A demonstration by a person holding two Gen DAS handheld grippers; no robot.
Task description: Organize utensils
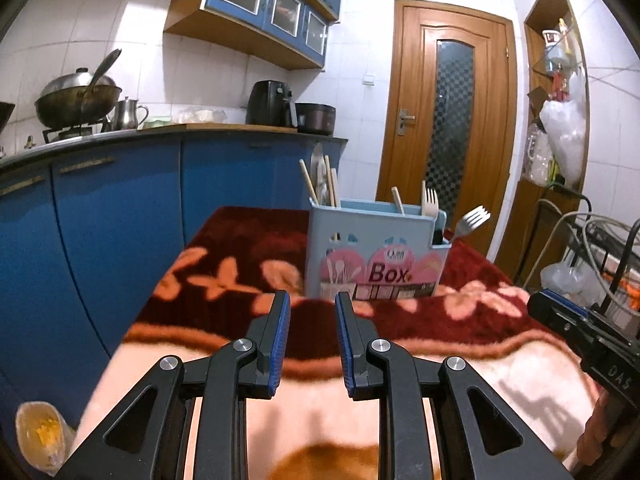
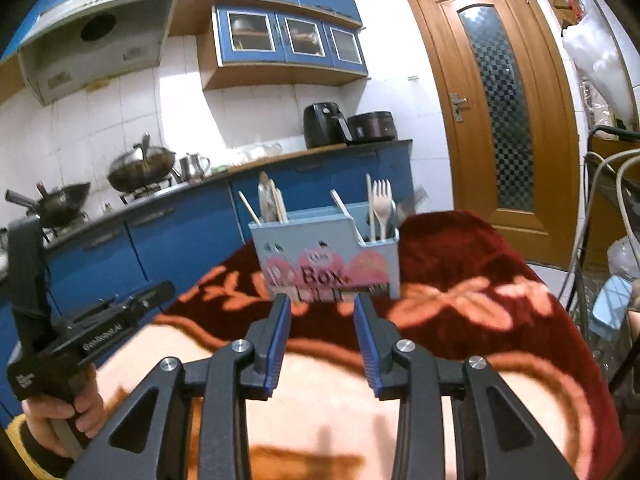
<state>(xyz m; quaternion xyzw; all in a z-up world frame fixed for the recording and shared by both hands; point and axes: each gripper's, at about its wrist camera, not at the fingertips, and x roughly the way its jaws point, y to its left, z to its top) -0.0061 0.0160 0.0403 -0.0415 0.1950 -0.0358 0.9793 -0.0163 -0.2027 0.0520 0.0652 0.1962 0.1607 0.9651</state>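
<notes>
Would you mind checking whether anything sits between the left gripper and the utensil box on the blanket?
Nothing visible does. Between the left gripper, whose jaws are open and empty, and the utensil box lies only bare blanket. The right gripper is off to one side, not in that path.

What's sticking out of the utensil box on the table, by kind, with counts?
Chopsticks: 5
Forks: 2, one cream plastic fork and one metal fork
Metal spoon: 1
Total: 8, all standing in the blue utensil box
</notes>
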